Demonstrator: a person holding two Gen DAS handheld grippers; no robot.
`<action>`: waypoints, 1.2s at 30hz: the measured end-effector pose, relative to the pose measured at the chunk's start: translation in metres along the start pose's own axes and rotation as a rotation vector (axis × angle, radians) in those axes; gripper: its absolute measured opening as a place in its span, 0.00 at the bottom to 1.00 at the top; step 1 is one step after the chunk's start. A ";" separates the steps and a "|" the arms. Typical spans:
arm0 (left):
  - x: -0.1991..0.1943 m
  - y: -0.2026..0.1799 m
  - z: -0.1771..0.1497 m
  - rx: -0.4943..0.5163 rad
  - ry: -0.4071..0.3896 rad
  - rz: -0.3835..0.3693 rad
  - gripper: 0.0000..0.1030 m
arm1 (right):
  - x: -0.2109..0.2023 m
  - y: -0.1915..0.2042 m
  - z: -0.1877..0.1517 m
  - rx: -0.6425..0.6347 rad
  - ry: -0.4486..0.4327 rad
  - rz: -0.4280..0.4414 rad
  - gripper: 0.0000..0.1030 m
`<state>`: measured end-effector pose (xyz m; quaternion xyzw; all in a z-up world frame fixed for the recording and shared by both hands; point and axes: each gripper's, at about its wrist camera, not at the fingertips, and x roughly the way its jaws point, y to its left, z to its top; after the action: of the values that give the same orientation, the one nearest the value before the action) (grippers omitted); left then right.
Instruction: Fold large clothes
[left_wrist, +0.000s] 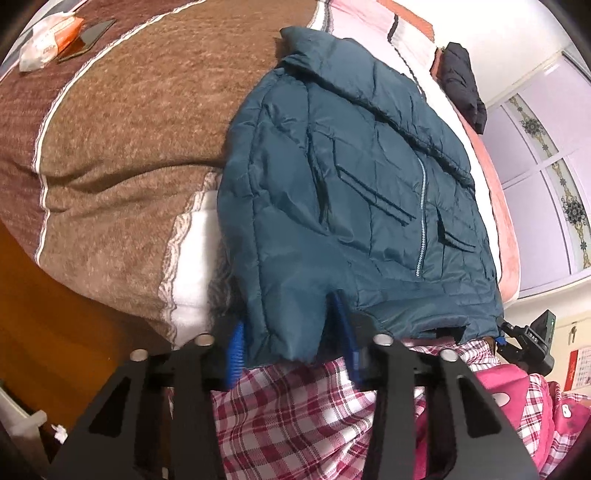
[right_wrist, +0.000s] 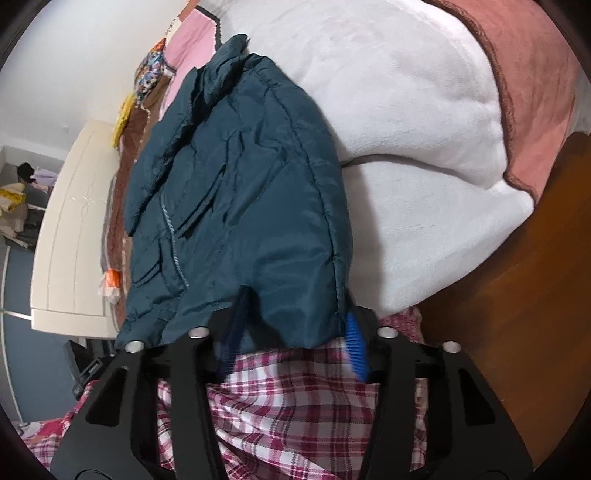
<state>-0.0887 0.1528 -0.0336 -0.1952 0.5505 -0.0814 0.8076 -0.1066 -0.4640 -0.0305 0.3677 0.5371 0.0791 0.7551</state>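
Note:
A teal padded jacket (left_wrist: 354, 177) lies front-up on the bed, collar far from me, zipper closed; it also shows in the right wrist view (right_wrist: 236, 192). My left gripper (left_wrist: 291, 343) has its blue pads (left_wrist: 236, 347) on either side of the jacket's left hem corner, jaws wide around the fabric. My right gripper (right_wrist: 295, 332) stands the same way around the right hem corner, blue pads (right_wrist: 356, 343) on either side. The hem hangs over the bed's near edge.
Brown blanket (left_wrist: 122, 147) left of the jacket, white-and-pink blanket (right_wrist: 424, 129) to its right. A black garment (left_wrist: 463, 85), a phone (left_wrist: 92, 33) and a tissue pack (left_wrist: 48, 37) lie farther up the bed. Plaid-clad legs (left_wrist: 295, 413) are below. A white cabinet (right_wrist: 74, 229) stands left.

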 end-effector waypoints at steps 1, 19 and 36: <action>-0.001 -0.001 0.000 0.009 -0.008 0.002 0.30 | 0.000 0.001 -0.001 -0.002 -0.002 0.007 0.33; -0.035 -0.004 0.023 -0.054 -0.134 -0.094 0.12 | -0.039 0.031 0.019 0.019 -0.125 0.083 0.12; -0.001 0.020 0.008 -0.156 -0.033 -0.029 0.40 | -0.012 -0.011 0.008 0.143 -0.066 0.000 0.49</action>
<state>-0.0835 0.1731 -0.0380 -0.2668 0.5389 -0.0468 0.7977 -0.1073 -0.4822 -0.0275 0.4231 0.5161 0.0285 0.7442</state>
